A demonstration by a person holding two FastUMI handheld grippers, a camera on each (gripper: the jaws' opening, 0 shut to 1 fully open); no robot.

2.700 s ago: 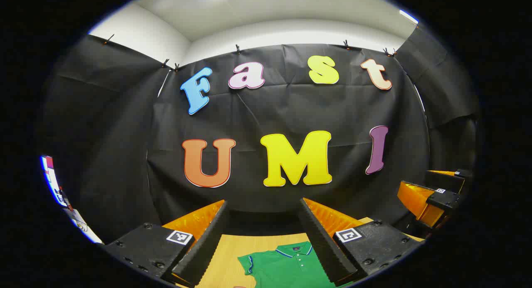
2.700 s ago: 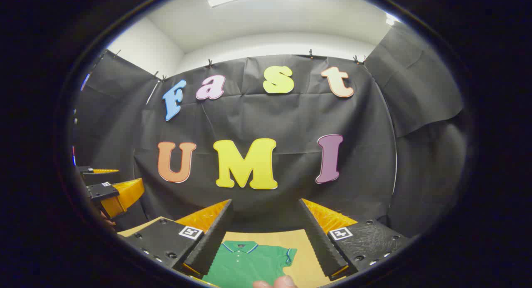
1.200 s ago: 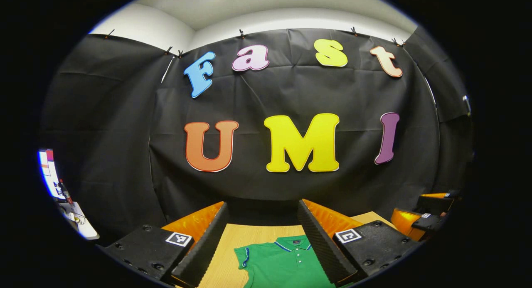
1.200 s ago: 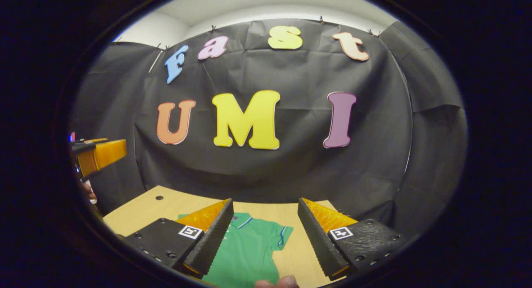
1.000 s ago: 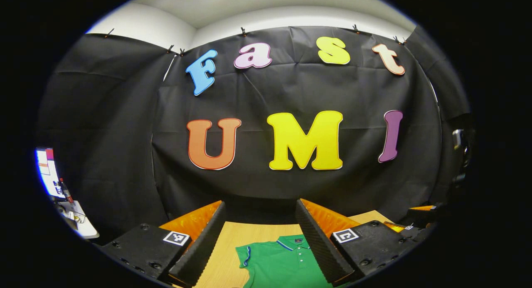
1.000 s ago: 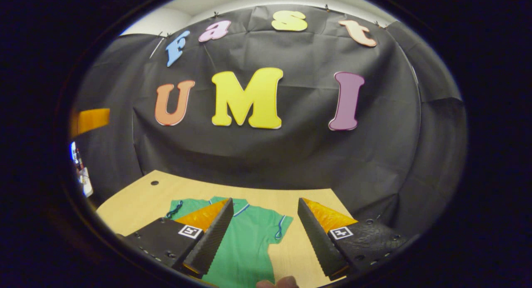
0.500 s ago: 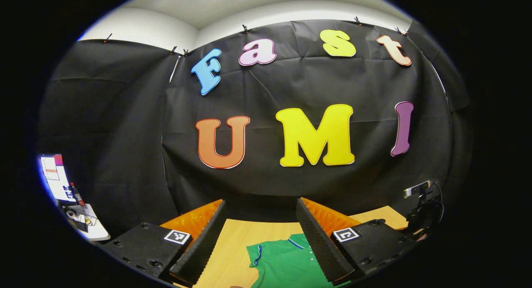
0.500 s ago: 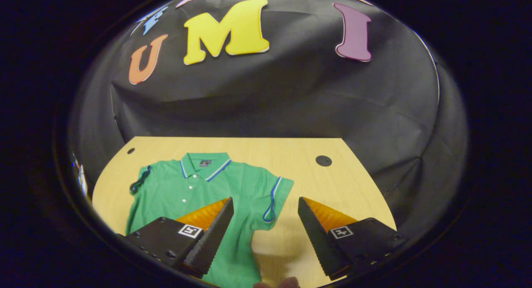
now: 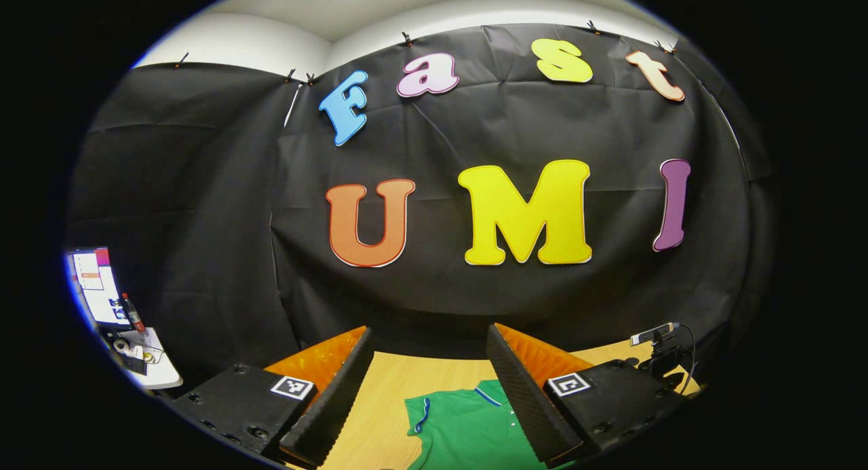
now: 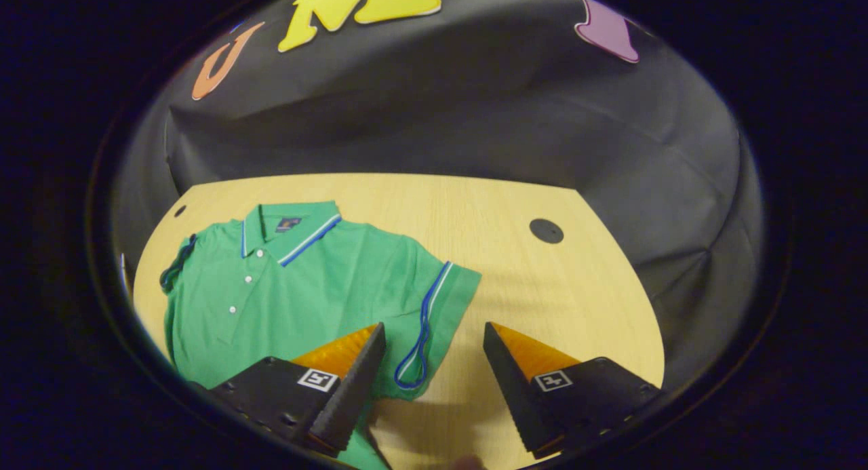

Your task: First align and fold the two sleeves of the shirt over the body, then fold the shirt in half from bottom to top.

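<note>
- Black cloth walls close in a pale wooden table (image 10: 515, 199), where the green polo shirt (image 10: 305, 280) lies flat, collar toward the far wall, neither sleeve folded yet.
- In the right gripper view, the right gripper (image 10: 434, 361) hangs over the table with its fingers spread wide, holding nothing; the blue-trimmed right sleeve (image 10: 441, 300) sits at about 12 o'clock from the gap, its cuff edge running roughly toward 1 o'clock.
- That sleeve is nearest this gripper, so I judge it the first to be pinched and carried toward 9 o'clock, over the body.
- In the left gripper view, the left gripper (image 9: 428, 382) is also open and empty, held higher, with the shirt's collar and other sleeve (image 9: 424, 416) at 6 o'clock below its fingers.
</note>
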